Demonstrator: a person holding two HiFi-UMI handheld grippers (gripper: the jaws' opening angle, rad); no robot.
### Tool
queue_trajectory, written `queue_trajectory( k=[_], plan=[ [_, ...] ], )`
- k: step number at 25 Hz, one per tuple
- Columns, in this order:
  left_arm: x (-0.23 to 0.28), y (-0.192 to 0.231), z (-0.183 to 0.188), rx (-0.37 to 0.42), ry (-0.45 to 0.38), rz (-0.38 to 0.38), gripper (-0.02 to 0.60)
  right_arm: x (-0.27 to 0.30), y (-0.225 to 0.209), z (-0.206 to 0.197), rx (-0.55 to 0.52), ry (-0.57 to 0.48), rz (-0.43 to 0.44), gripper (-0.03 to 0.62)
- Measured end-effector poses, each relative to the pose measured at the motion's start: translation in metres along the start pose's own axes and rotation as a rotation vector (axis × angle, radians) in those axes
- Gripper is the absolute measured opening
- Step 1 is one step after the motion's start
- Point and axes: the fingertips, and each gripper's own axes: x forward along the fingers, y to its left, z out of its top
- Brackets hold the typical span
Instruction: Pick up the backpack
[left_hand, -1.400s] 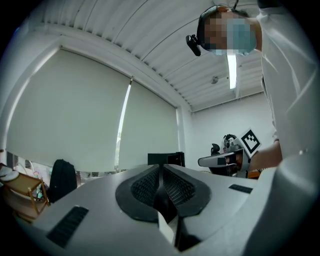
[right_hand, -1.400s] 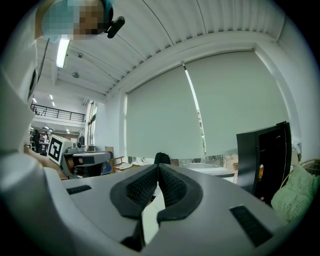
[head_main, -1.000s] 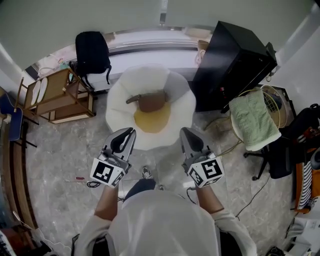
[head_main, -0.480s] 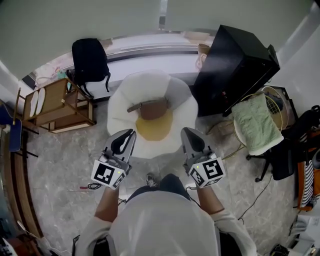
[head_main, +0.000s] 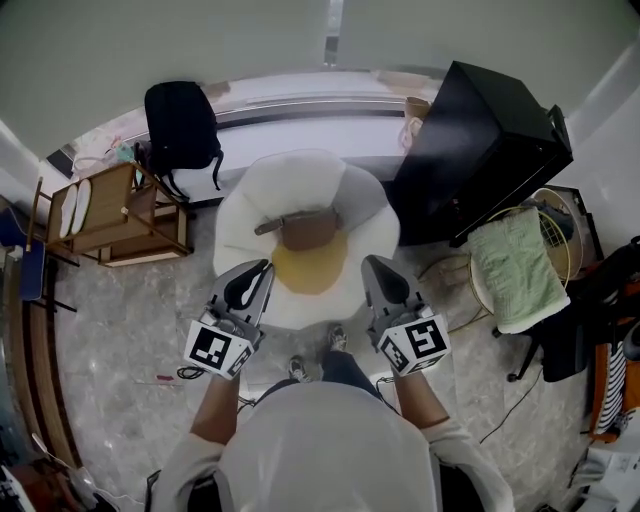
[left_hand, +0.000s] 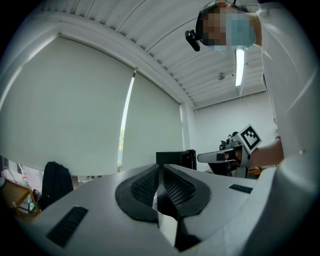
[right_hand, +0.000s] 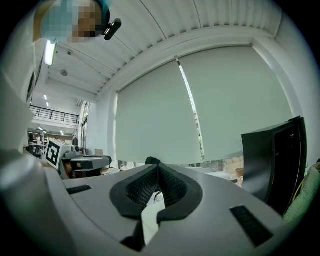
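the view has slid forward over the last second: the white round cushion (head_main: 362, 215) with its yellow centre sits lower and nearer in the head view than it did, the black cabinet (head_main: 480, 150) has drifted toward the right edge, and the person's shoes show in a fresh stride beneath the two hands. that reads as a walk toward the window, so the approach seems under way and the pickup itself not yet begun. the backpack (head_main: 182, 125) stands upright on the pale ledge (head_main: 300, 115) below the window blind, at the upper left of the head view, just behind the wooden rack (head_main: 120, 205), and well apart from both claws; it also shows as a dark shape low at the left of the left gripper view. the left gripper (head_main: 262, 267) has its jaws pressed together on nothing, and the right gripper (head_main: 372, 264) is the same, jaws closed and empty, both held level out in front. the closing of the gap probably means a turn to the left comes next, since the cushion lies straight ahead and the bag off to one side. counted: one backpack, two grippers, one cushion, one brown thing (head_main: 305, 230) lying on it, one cabinet, one rack, and one green towel (head_main: 512, 270) draped at the right.
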Motion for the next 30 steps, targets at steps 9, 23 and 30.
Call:
queue_trajectory(
  k=[9, 23, 30],
  plan=[
    [0.056, 0.01, -0.004, -0.009, -0.005, 0.076, 0.048, 0.037, -0.049, 0.005, -0.024, 0.017, 0.086, 0.029],
    [0.103, 0.03, -0.023, -0.041, 0.035, 0.178, 0.048, 0.085, -0.093, -0.005, -0.017, 0.027, 0.173, 0.029],
    [0.11, 0.059, -0.021, -0.04, 0.034, 0.136, 0.048, 0.11, -0.087, -0.004, -0.008, 0.028, 0.135, 0.029]
  ],
)
